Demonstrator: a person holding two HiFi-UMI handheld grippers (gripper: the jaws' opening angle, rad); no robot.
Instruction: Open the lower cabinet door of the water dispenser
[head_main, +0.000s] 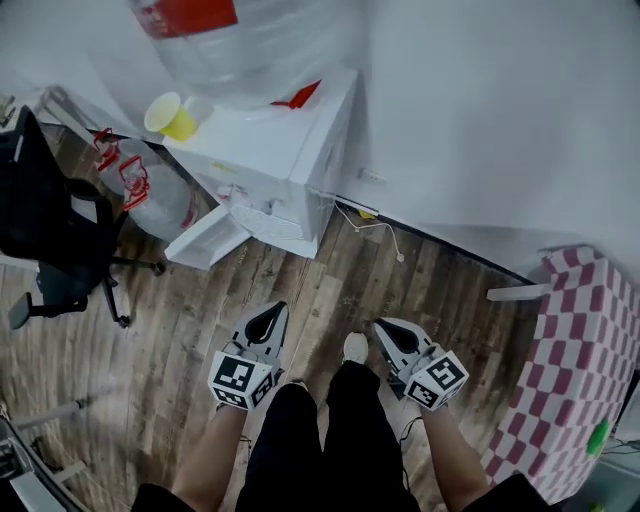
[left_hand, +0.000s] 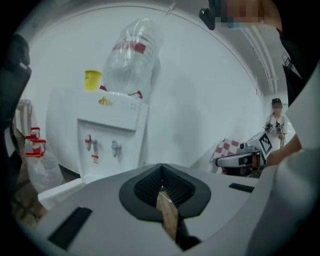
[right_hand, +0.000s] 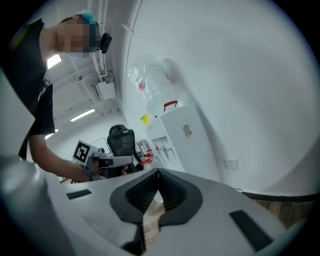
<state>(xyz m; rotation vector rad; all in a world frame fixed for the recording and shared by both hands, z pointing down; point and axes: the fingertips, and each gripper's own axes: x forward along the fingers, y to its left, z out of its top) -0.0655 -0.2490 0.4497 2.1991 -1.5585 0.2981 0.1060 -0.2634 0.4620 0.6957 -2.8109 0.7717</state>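
White water dispenser (head_main: 290, 150) against the wall (head_main: 480, 120), its lower cabinet door (head_main: 205, 238) hanging open above the wood floor (head_main: 180, 340), left gripper (head_main: 270, 315) and right gripper (head_main: 388, 330) both clenched empty, well apart from it

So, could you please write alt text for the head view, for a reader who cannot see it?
Seen from above, a person on a wooden floor holds the left tool and right tool, both shut and empty, before a white water dispenser whose lower cabinet door stands open.
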